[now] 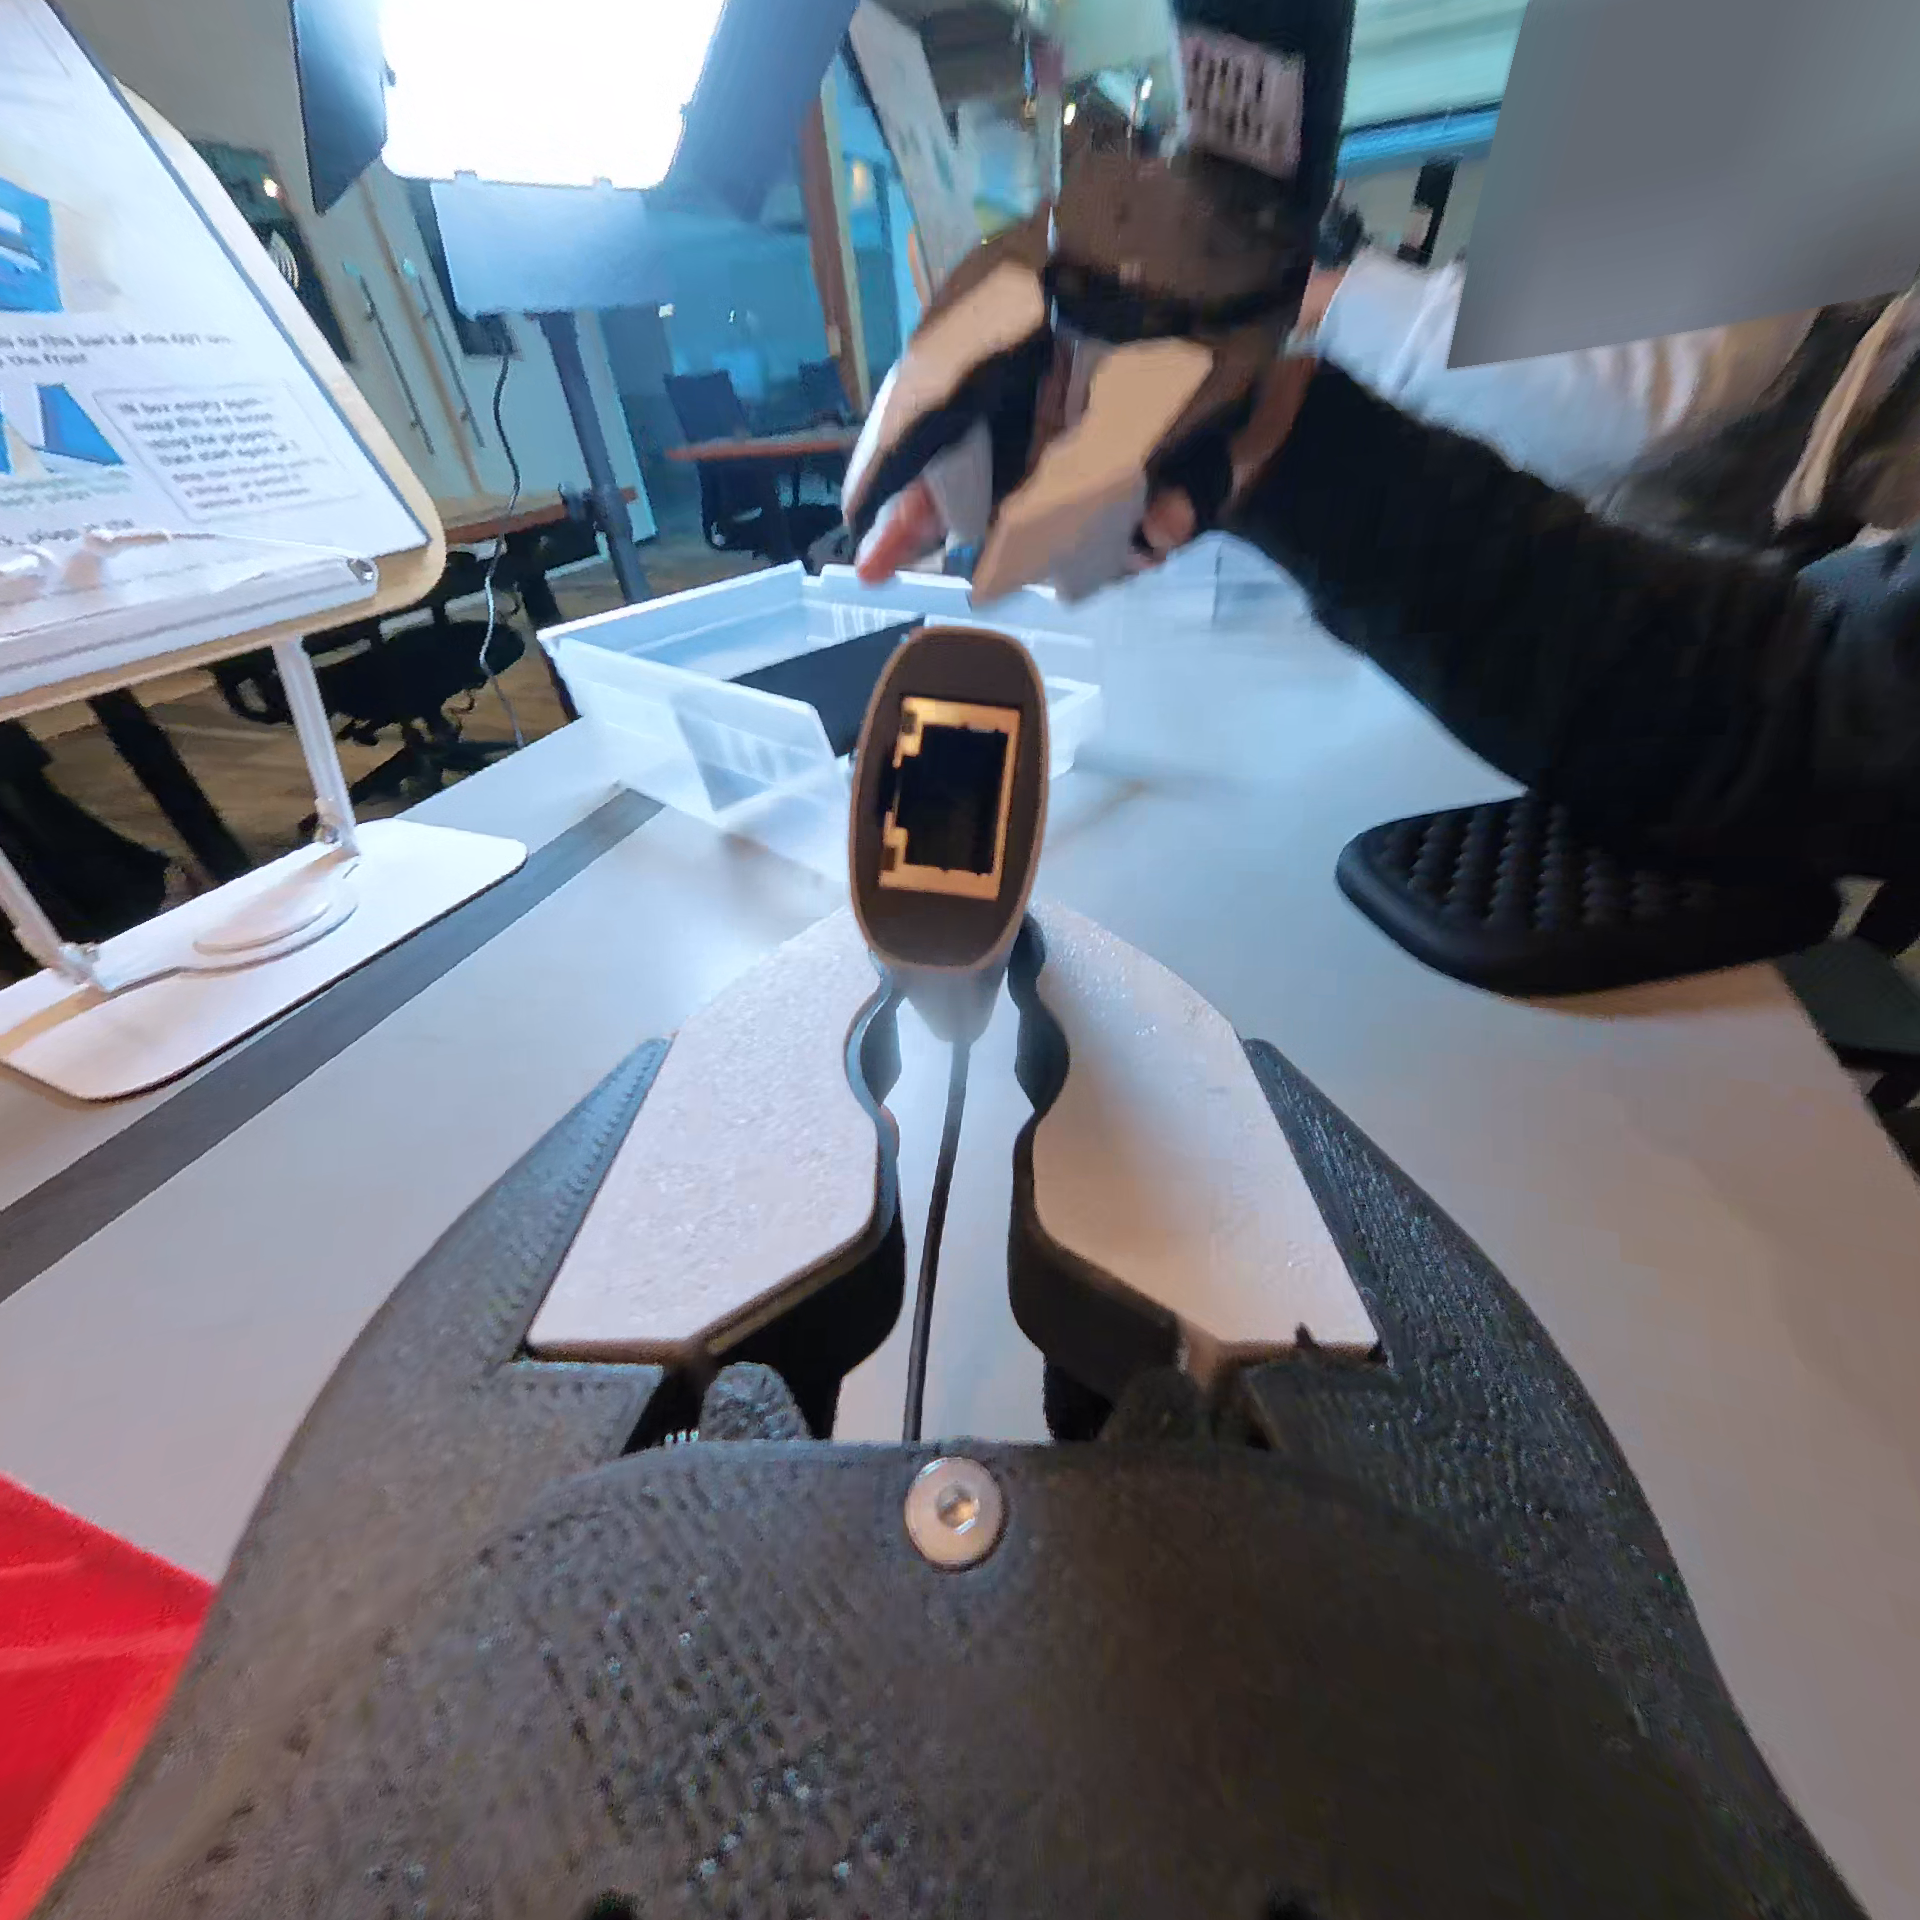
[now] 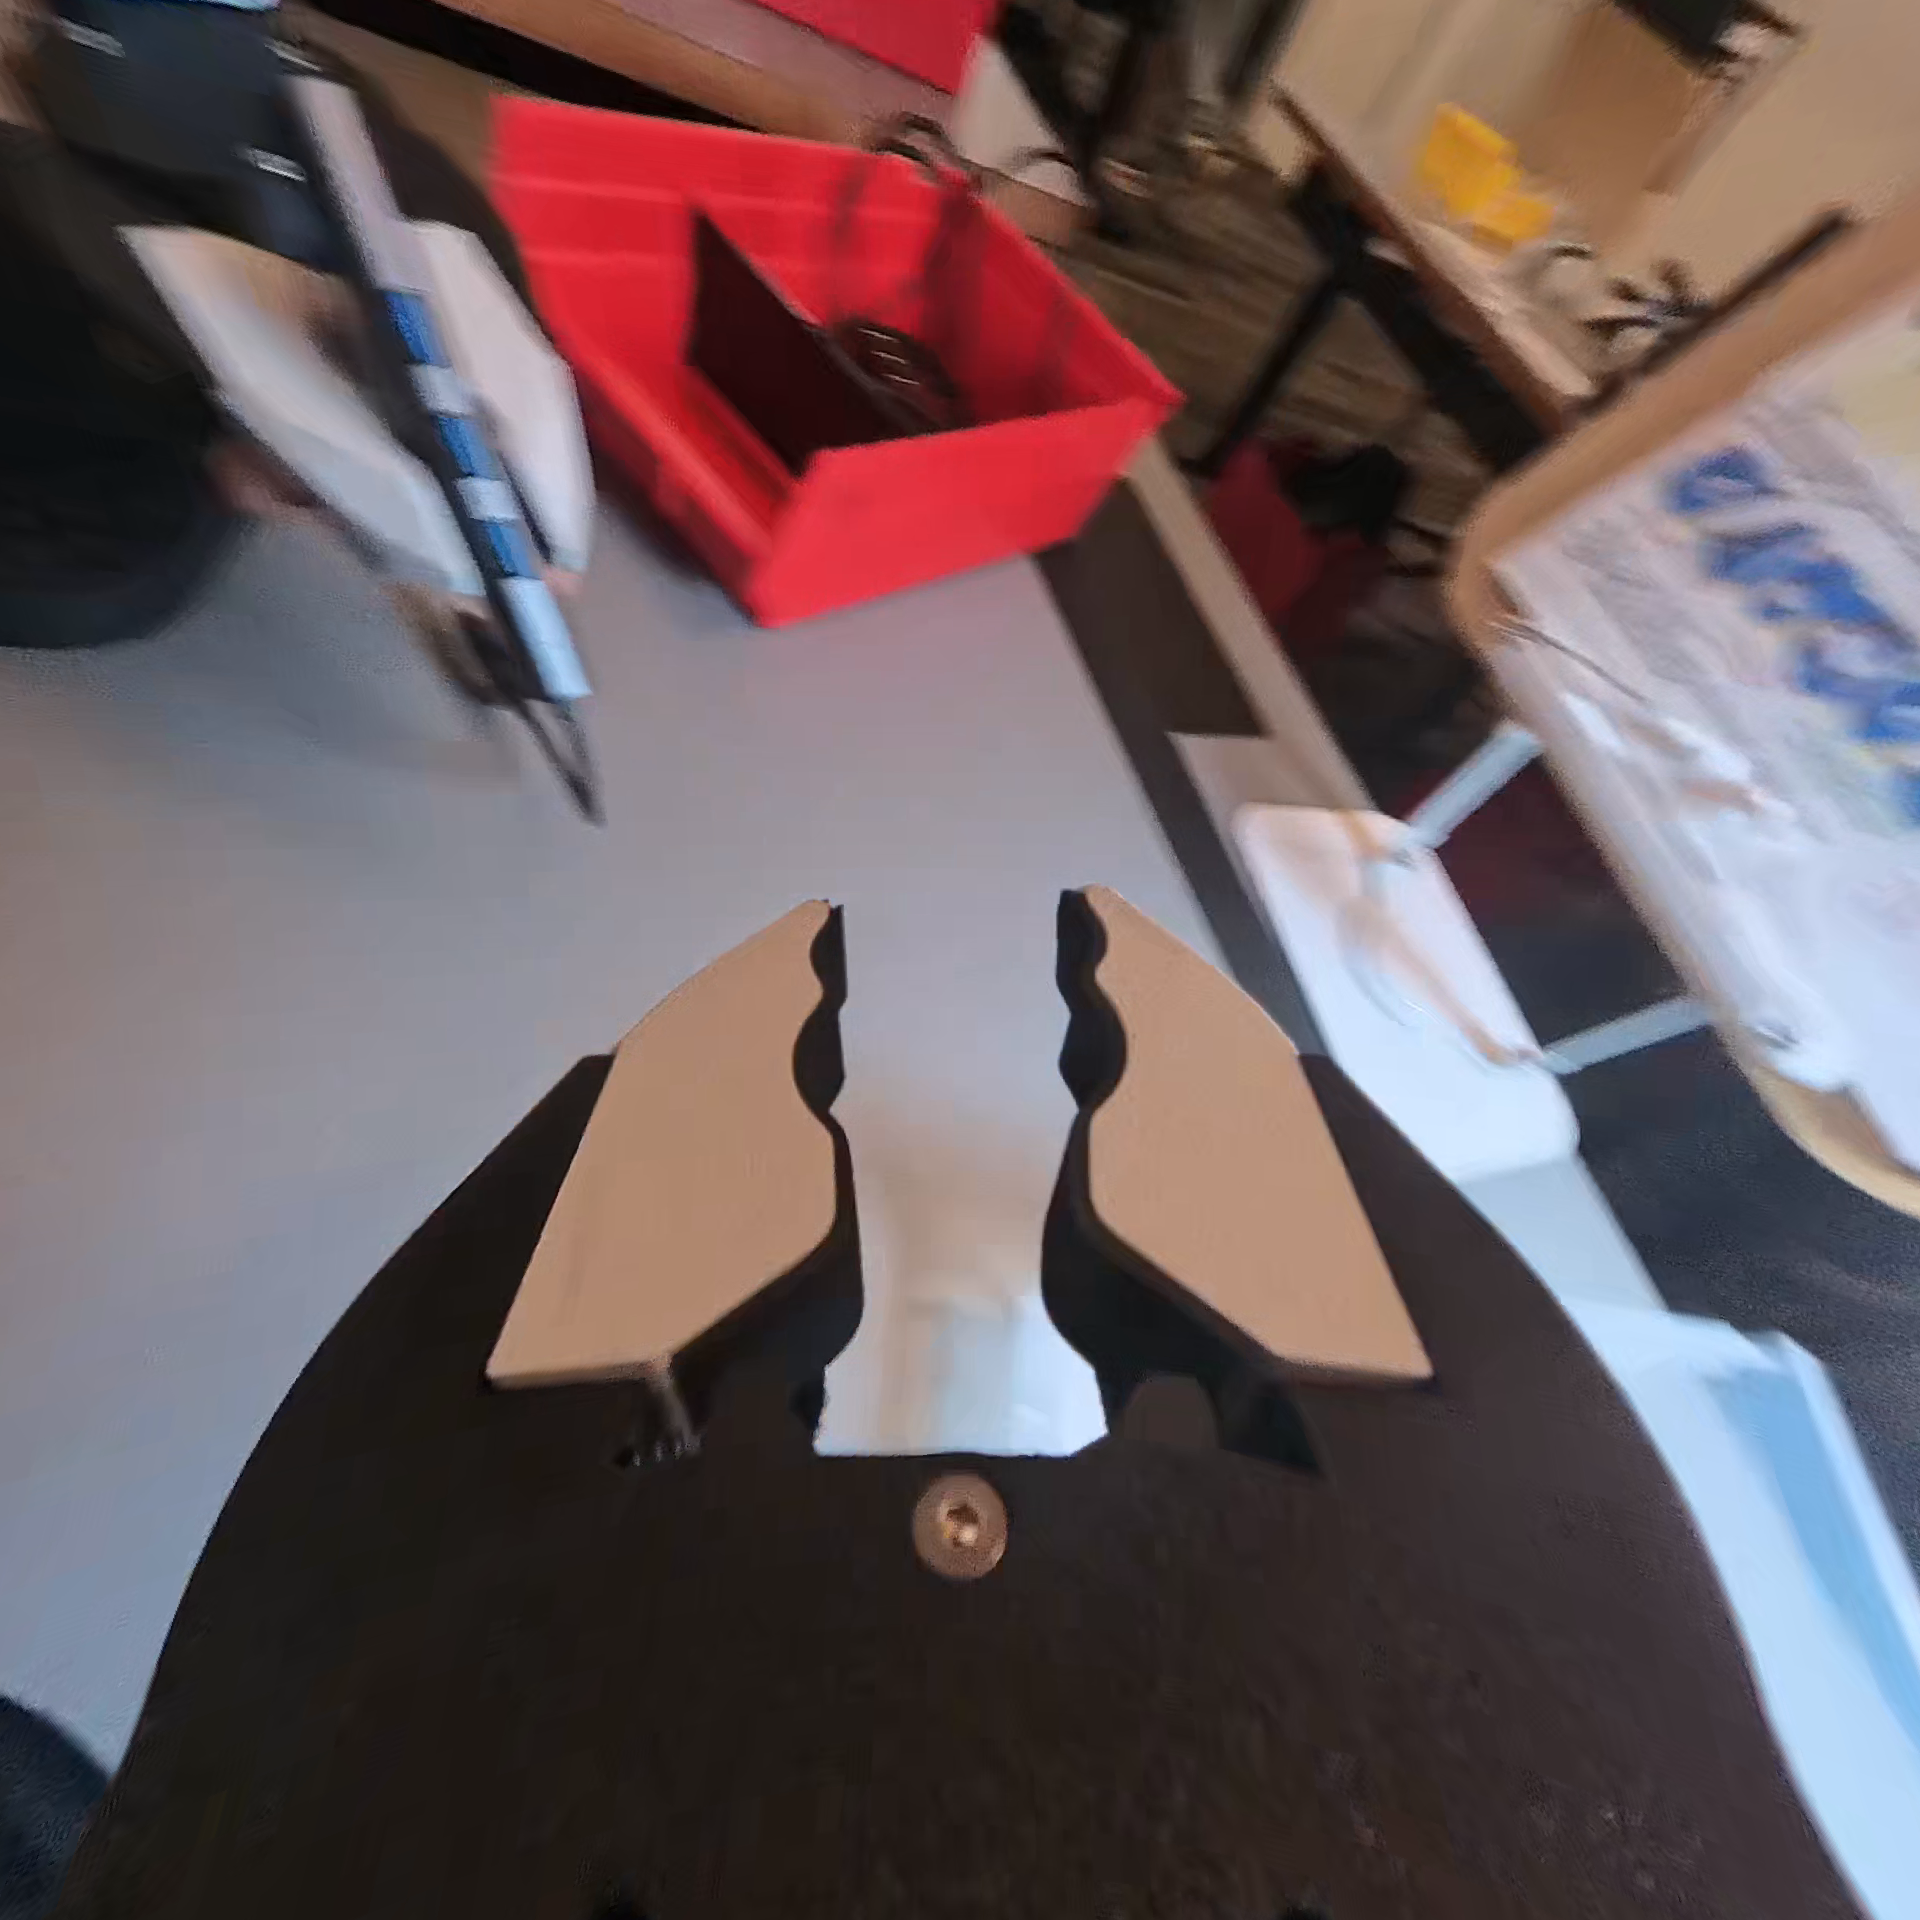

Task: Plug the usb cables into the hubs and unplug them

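Note:
My left gripper (image 1: pixel 945 935) is shut on a grey hub (image 1: pixel 948 800) and holds it upright above the white table (image 1: pixel 1351 1195). The hub's end with a square network port faces the camera, and its thin black cable (image 1: pixel 935 1195) hangs down between the fingers. My right gripper (image 1: pixel 966 540), held by a black-gloved hand, hovers farther off over a clear plastic box (image 1: pixel 665 675). In the right wrist view the right gripper (image 2: pixel 951 914) is open and empty above the table. The hub's side with blue ports (image 2: pixel 499 540) shows blurred at the upper left.
A stand with an instruction sheet (image 1: pixel 156 364) is on the table's left, and it also shows in the right wrist view (image 2: pixel 1714 623). A red bin (image 2: pixel 883 499) with a black divider and coiled cables sits at the table's far end. A dark gap (image 1: pixel 312 1039) crosses the table. Some 15 cm of space lies between my two pairs of fingers.

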Motion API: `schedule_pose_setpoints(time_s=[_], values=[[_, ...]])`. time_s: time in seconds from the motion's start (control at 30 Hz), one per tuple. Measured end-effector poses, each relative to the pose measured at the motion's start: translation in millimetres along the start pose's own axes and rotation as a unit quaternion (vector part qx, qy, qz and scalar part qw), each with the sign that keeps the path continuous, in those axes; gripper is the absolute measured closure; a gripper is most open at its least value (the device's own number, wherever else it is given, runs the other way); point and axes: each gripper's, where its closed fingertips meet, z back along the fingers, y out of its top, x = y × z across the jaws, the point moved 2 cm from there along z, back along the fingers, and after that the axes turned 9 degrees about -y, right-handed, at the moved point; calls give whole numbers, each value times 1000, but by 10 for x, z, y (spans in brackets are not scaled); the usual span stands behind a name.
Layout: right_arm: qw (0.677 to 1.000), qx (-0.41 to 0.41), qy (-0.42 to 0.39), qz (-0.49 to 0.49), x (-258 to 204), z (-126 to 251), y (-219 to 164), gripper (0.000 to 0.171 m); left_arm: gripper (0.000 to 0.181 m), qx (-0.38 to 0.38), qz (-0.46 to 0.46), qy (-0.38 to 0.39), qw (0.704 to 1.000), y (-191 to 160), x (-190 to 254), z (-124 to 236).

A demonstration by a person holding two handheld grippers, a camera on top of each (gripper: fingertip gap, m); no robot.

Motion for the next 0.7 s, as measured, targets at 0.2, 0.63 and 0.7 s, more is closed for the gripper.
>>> schedule_pose_setpoints(time_s=[0.2,0.63,0.7], values=[[986,60,158,-18,-970,-563,298,129,163,38,5,-29,999,90,96,-6],[990,89,-81,74,153,305,586,155,146,50,21,53,997,100,-244,200],[978,65,-163,109,561,476,583,155,148,37,27,53,998,36,-259,174]])
